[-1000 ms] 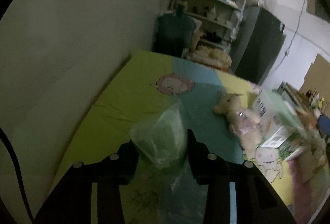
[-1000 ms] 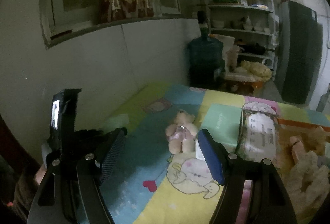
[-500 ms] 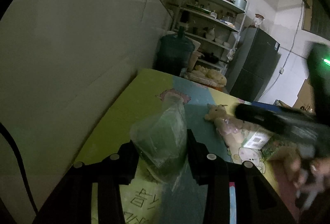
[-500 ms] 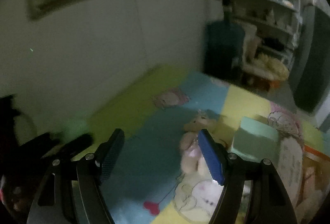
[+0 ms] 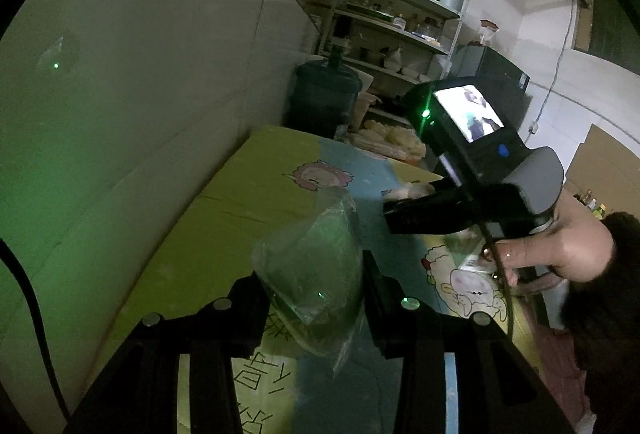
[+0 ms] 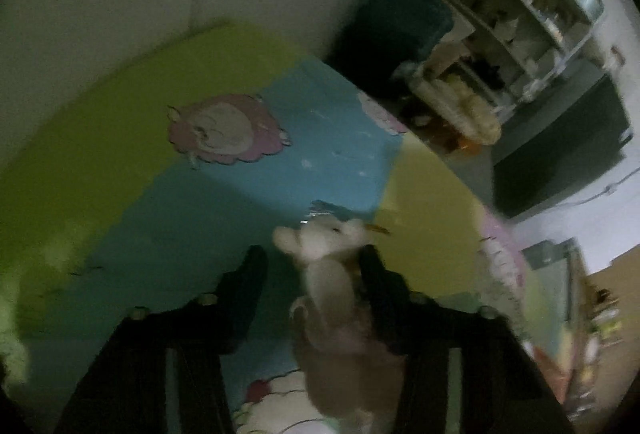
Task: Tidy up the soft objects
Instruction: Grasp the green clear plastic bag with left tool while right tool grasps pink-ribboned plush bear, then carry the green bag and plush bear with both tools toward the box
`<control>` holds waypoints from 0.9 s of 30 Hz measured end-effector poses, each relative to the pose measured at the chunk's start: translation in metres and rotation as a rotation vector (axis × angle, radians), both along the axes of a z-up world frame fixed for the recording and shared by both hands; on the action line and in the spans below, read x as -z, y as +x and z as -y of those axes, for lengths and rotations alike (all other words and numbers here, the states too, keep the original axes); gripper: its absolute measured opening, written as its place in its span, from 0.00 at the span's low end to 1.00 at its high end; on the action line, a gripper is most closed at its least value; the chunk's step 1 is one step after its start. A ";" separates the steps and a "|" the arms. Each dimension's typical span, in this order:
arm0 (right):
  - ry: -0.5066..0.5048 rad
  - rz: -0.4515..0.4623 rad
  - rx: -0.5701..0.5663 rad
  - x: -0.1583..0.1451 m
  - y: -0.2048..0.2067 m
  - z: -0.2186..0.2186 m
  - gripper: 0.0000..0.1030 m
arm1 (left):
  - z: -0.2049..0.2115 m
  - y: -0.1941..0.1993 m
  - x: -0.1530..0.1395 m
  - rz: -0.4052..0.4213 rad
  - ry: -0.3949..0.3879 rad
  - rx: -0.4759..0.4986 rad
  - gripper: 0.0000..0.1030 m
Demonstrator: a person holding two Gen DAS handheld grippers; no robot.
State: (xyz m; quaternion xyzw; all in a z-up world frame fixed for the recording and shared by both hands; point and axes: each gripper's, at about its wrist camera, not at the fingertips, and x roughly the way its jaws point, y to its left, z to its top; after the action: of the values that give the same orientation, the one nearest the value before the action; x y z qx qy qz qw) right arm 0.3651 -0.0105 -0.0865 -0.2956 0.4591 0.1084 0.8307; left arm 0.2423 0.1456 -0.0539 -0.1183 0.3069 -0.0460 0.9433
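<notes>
My left gripper (image 5: 314, 288) is shut on a clear plastic bag (image 5: 312, 262) with something green inside and holds it above the play mat (image 5: 240, 194). My right gripper (image 6: 312, 266) is open over the mat (image 6: 120, 138). A cream teddy bear in pink (image 6: 332, 290) lies between its fingers, against the right finger (image 6: 380, 282). In the left wrist view the right gripper's body with its lit screen (image 5: 468, 174) and the hand holding it are at the right, above the mat. The right wrist view is blurred.
The mat lies against a white wall (image 5: 140, 74). A blue water jug (image 5: 324, 98), shelves with dishes (image 5: 392, 34) and a dark fridge (image 6: 560, 146) stand beyond its far end. A tissue pack (image 6: 500, 266) and boxes lie on the mat's right side.
The right gripper has swung down and forward over the teddy bear, which now lies between its fingers. The left gripper still holds the bag and has tilted a little.
</notes>
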 end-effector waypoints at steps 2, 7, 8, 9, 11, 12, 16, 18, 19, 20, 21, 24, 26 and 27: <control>-0.030 0.019 -0.004 0.002 0.001 0.000 0.32 | 0.000 -0.002 0.000 -0.001 -0.001 0.003 0.40; 0.039 0.053 -0.018 -0.010 -0.009 0.007 0.27 | 0.001 -0.002 -0.001 -0.005 0.006 0.004 0.40; 0.069 0.053 -0.020 -0.013 -0.012 0.008 0.27 | 0.002 -0.003 -0.001 -0.004 0.008 0.004 0.40; 0.120 0.057 -0.024 -0.019 -0.016 0.011 0.27 | 0.002 -0.003 -0.001 -0.003 0.010 0.003 0.40; 0.184 0.068 -0.030 -0.029 -0.023 0.014 0.27 | 0.003 -0.003 -0.003 0.001 0.015 0.002 0.40; 0.225 0.074 -0.034 -0.035 -0.026 0.016 0.27 | 0.004 -0.002 -0.003 0.002 0.017 0.003 0.40; 0.371 0.107 -0.035 -0.060 -0.046 0.026 0.28 | 0.008 -0.005 -0.004 0.010 0.027 0.006 0.40; 0.416 0.134 -0.036 -0.071 -0.061 0.032 0.28 | 0.010 -0.007 -0.004 0.015 0.033 0.008 0.40; 0.440 0.149 -0.035 -0.076 -0.068 0.037 0.28 | 0.012 -0.007 -0.005 0.016 0.038 0.011 0.40; 0.464 0.165 -0.032 -0.082 -0.075 0.043 0.28 | 0.013 -0.008 -0.005 0.018 0.040 0.013 0.40; 0.481 0.176 -0.029 -0.085 -0.080 0.047 0.28 | 0.015 -0.008 -0.007 0.020 0.044 0.015 0.40; 0.542 0.218 -0.017 -0.100 -0.102 0.067 0.28 | 0.022 -0.009 -0.011 0.029 0.053 0.026 0.40; 0.572 0.246 -0.013 -0.109 -0.117 0.081 0.28 | 0.029 -0.010 -0.016 0.038 0.058 0.035 0.40; 0.583 0.263 -0.013 -0.115 -0.125 0.087 0.28 | 0.033 -0.011 -0.018 0.042 0.060 0.042 0.40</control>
State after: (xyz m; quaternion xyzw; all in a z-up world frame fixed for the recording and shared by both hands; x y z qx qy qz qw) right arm 0.2402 -0.0970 0.0282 -0.0595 0.2956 0.2014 0.9319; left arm 0.2315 0.1125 -0.0355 -0.0823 0.2904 -0.0591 0.9515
